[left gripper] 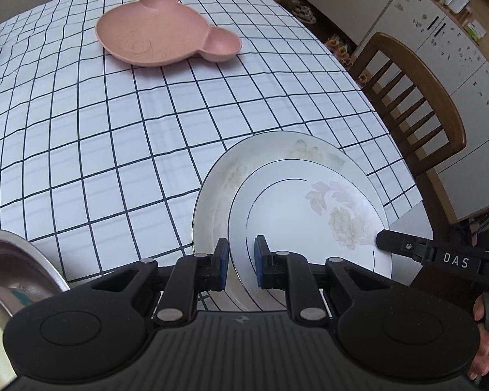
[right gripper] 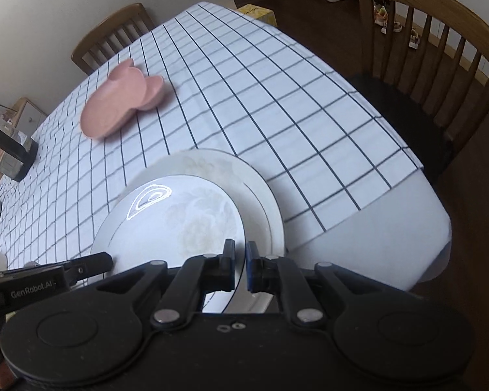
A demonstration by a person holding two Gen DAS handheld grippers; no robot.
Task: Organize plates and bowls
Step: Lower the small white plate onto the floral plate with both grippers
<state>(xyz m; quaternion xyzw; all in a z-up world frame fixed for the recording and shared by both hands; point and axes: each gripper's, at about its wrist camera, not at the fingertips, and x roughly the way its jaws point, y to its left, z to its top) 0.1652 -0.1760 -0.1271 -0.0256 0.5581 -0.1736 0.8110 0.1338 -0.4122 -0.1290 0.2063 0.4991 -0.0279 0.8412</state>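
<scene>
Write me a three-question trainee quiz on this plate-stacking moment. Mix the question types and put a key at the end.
1. True or false: the small floral plate sits on top of the large floral plate.
2. Multiple choice: where is the pink bear-shaped plate? A) stacked under the white plates B) alone, farther across the checked tablecloth C) on the wooden chair
3. Fill in: the left hand-held gripper and the right hand-held gripper each straddle the rim of the ____ floral plate.

Key:
1. True
2. B
3. small; each gripper's fingers stand either side of its edge, though a firm clamp cannot be confirmed.
</scene>
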